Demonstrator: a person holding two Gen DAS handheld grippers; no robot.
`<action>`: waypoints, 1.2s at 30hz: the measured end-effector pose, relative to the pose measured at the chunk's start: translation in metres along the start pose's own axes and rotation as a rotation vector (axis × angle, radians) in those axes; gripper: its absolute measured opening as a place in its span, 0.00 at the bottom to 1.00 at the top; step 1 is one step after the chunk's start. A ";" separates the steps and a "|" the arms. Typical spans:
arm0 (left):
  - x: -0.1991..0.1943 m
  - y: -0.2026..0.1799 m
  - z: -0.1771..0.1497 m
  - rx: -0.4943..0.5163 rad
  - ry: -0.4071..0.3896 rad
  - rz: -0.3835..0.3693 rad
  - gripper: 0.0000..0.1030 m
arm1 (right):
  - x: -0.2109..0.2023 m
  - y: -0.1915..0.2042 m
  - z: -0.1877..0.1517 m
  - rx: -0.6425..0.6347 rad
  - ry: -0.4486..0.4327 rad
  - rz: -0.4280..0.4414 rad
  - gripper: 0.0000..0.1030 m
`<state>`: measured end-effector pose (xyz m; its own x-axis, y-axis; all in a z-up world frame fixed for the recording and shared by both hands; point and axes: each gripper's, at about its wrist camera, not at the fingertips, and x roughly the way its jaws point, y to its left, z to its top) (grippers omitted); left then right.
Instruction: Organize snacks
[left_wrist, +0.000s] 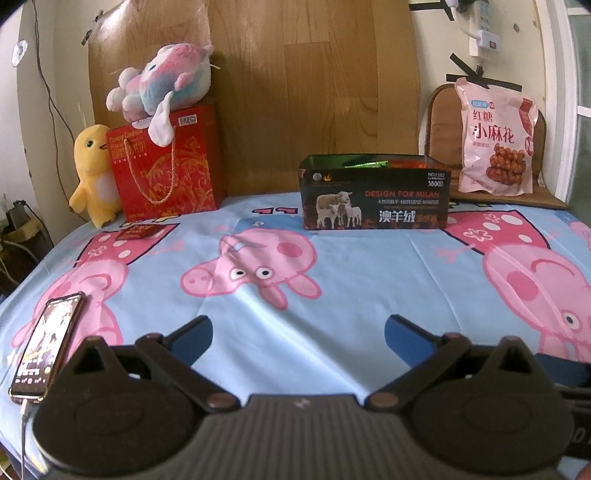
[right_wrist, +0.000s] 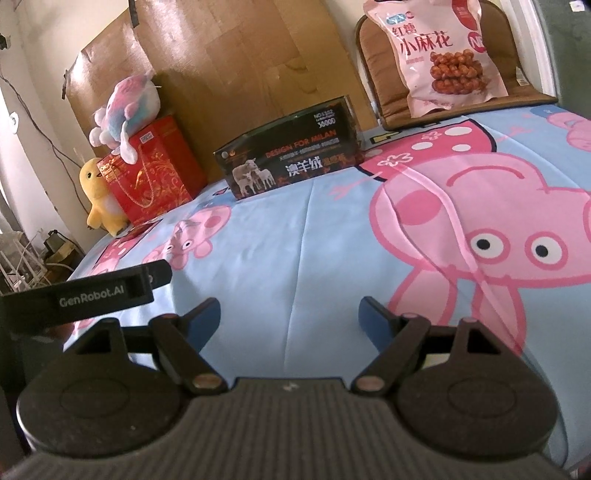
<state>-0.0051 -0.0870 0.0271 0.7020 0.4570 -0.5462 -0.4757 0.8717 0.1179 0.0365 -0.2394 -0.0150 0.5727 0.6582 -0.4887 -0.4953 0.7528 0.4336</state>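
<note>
Both tongs hang low over the light-blue cartoon-pig sheet covering the surface, each spread wide with nothing between the blue-padded tips: the left tongs and the right tongs. Near left of the left tongs lies a lit smartphone with a cable plugged in. Far across the sheet stands an open dark cardboard box printed with sheep, green and orange packets showing inside. Far right, a pink snack bag of fried twists leans upright on a brown chair cushion. Far left stands a red gift bag with a pastel plush on top and a yellow plush duck beside it
</note>
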 end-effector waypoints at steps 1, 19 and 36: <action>0.000 -0.001 0.000 0.002 -0.003 0.002 1.00 | 0.000 0.000 0.000 0.000 -0.002 -0.001 0.82; -0.005 -0.005 -0.001 0.032 -0.037 0.002 1.00 | -0.001 -0.004 0.001 0.009 -0.010 -0.007 0.82; -0.005 -0.004 0.001 0.025 -0.030 -0.018 1.00 | 0.000 -0.007 0.003 0.017 -0.016 -0.015 0.82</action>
<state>-0.0058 -0.0925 0.0300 0.7262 0.4456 -0.5235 -0.4492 0.8840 0.1293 0.0420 -0.2447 -0.0159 0.5907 0.6464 -0.4830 -0.4751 0.7624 0.4393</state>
